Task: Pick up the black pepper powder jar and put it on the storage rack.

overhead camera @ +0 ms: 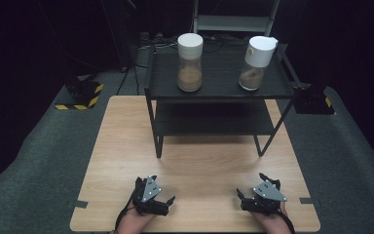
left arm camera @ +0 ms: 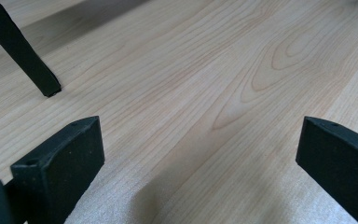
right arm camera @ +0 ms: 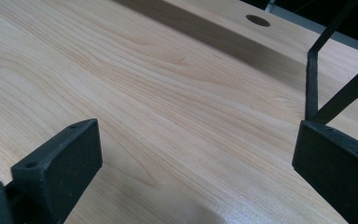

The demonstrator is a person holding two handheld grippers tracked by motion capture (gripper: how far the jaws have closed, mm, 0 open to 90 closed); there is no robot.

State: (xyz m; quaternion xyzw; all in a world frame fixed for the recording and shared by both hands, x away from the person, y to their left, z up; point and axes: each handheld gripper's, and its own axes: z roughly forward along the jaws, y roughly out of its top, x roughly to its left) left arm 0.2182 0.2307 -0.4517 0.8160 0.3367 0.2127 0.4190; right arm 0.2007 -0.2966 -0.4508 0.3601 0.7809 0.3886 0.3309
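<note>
Jars (overhead camera: 190, 68) on black shelf (overhead camera: 219, 85) — white-capped, brown powder inside, left tool (overhead camera: 152, 196) and right tool (overhead camera: 260, 194) both spread apart — empty

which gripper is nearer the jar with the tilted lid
Right. The right gripper sits at the table's near edge, roughly below the tilted-lid jar on the shelf; the left gripper is farther, off to that jar's left.
</note>
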